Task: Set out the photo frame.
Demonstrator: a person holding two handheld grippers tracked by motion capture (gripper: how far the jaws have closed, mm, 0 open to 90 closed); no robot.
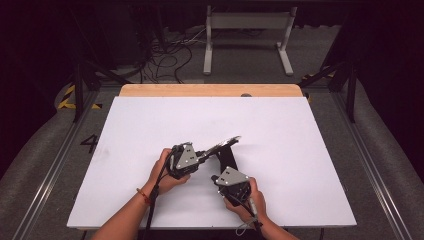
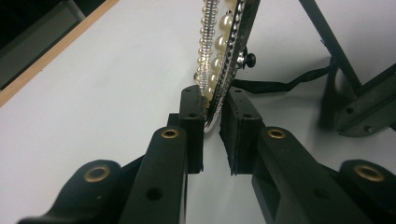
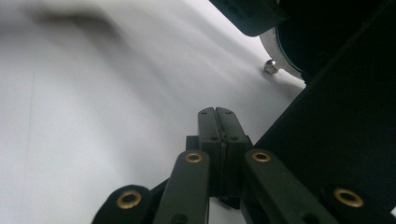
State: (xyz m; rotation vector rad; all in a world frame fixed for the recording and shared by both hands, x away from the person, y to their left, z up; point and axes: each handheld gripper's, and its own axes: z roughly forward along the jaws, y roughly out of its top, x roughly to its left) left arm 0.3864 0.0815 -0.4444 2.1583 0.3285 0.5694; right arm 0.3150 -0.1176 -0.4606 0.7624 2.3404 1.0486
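**Left gripper clamped on the pearl-trimmed frame; right gripper closed and empty**

I find the left gripper (image 1: 196, 156) near the middle of the white table (image 1: 125, 150), a little toward my side. In the left gripper view its jaws stand narrow, pressed from both sides on the edge of a pearl-trimmed frame (image 2: 223, 51). The frame is seen edge-on there: a row of small beads, a row of larger pearls (image 2: 219, 41), then a strip of chain-like silver trim. A small dark knob (image 2: 251, 59) projects from its back, and a thin black strap (image 2: 280, 85) trails from it across the table.

In the high view the frame (image 1: 222, 144) rises tilted from the left gripper's tips toward the far right, with its black stand (image 1: 226, 157) beneath it on the table. I cannot tell how much of the stand rests flat.

The right gripper (image 1: 231, 181) sits just right of the left one and closer to my edge, beside the stand. In the right gripper view its fingers (image 3: 216, 128) are pressed fully together with nothing between them. A black surface (image 3: 336, 144) lies close on their right, and a small silver ball foot (image 3: 270, 66) rests on the table farther off.
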